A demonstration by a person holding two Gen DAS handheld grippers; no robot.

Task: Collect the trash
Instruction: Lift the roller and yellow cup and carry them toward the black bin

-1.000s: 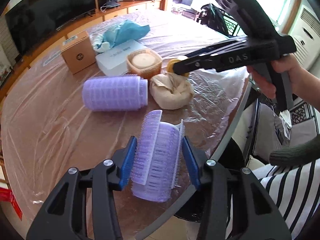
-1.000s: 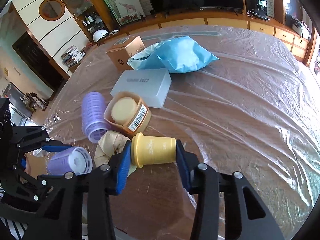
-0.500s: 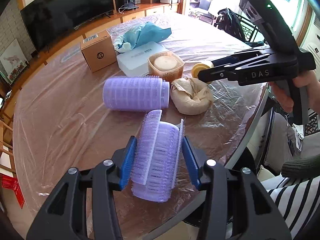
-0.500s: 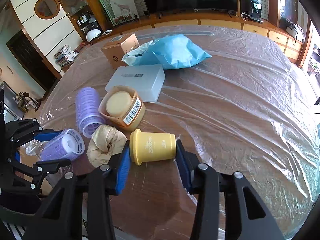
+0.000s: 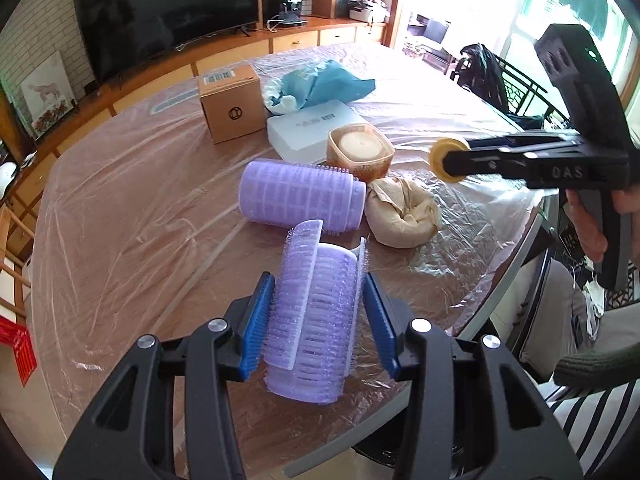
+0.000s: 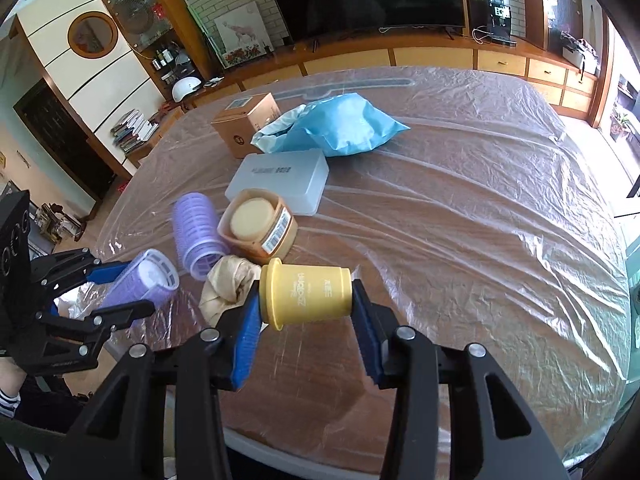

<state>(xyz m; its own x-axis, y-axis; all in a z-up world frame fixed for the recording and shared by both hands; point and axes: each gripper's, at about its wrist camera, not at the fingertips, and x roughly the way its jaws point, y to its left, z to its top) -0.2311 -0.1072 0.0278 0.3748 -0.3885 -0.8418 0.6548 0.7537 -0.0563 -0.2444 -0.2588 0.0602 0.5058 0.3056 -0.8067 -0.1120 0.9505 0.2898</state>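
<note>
- Both grippers have lifted a little with their loads since a second ago: in the left wrist view the table [image 5: 120,208] sits lower and shows more of its far side, and the right tool has swung rightward and up.
- Left wrist view: the left gripper [image 5: 318,312] is clamped on a purple roller [image 5: 316,320], blue pads pressing both bristled sides; it is held clear of the plastic-covered table near the front edge.
- Same view: a 2nd roller [image 5: 300,196] lies on its side just beyond, touching a crumpled beige wad [image 5: 402,216]; behind them stand a tub [image 5: 360,150], a white case [image 5: 312,128], a brown box [image 5: 232,102] and a blue bag [image 5: 324,84].
- Right wrist view: the right gripper [image 6: 306,312] is closed on a yellow cup [image 6: 306,294] held sideways, rim to the left, above the table edge.
- Same view: the left tool with its roller [image 6: 140,280] hangs at the left, just off the table.
- Step in hand, as I judge it: 2 pieces are picked and being carried off; no bin shows clearly in either view.
- Next: take both to the trash container, let go, then return for the 5 or so items left, the wad and roller being nearest.
</note>
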